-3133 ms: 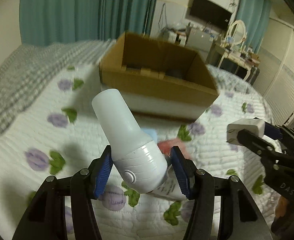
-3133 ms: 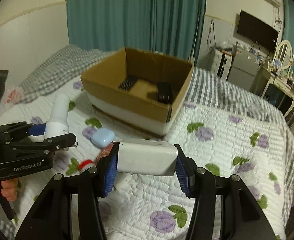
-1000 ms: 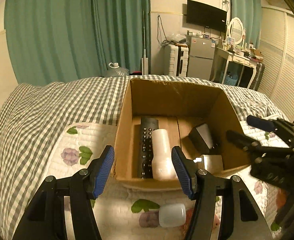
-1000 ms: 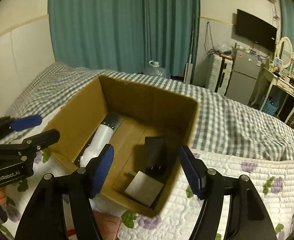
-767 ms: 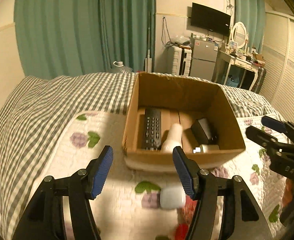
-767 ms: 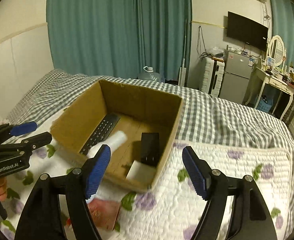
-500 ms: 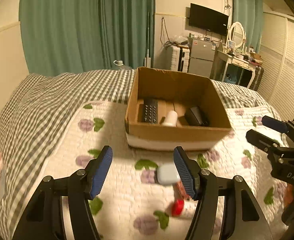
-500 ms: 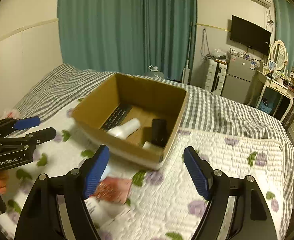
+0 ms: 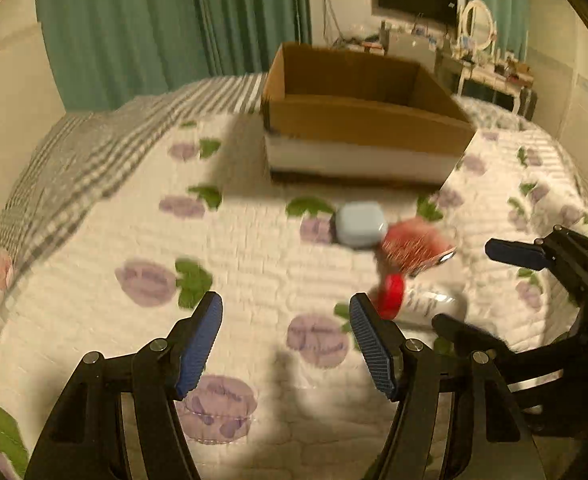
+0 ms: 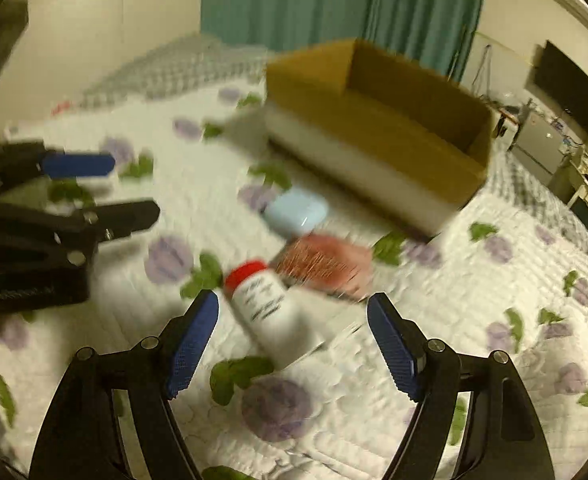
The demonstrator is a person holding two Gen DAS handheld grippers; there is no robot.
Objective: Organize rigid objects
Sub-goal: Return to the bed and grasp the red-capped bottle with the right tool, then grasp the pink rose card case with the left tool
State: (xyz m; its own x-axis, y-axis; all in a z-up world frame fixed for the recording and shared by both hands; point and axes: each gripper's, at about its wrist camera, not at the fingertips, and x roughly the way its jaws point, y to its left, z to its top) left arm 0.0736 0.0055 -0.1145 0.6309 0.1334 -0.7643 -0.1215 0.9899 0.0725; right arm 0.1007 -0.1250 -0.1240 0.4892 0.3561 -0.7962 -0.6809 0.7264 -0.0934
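White plastic bottle [image 10: 271, 312] with red cap [image 10: 245, 271] at 12 o'clock of wide-open, empty right gripper [image 10: 294, 344]; left gripper [image 9: 281, 344] likewise; likely light, stiff, slick: grasp mid-body.

Both cameras looked forward along their own jaws, low over the bed [image 9: 253, 248] and angled down at its quilt. The left wrist view faced the cardboard box [image 9: 366, 128] nearly square-on, from a little way back, with the right gripper [image 9: 474, 292] entering at its right edge. The right wrist view sat closer to the quilt and faced the box [image 10: 378, 128] obliquely, with the left gripper [image 10: 129, 186] at its left edge. Both views shared the box, the blue case [image 9: 360, 225] [image 10: 296, 210], the red-capped bottle [image 9: 414, 300] [image 10: 269, 304] and the curtains [image 9: 173, 20] [image 10: 334, 0]. Both were motion-blurred.
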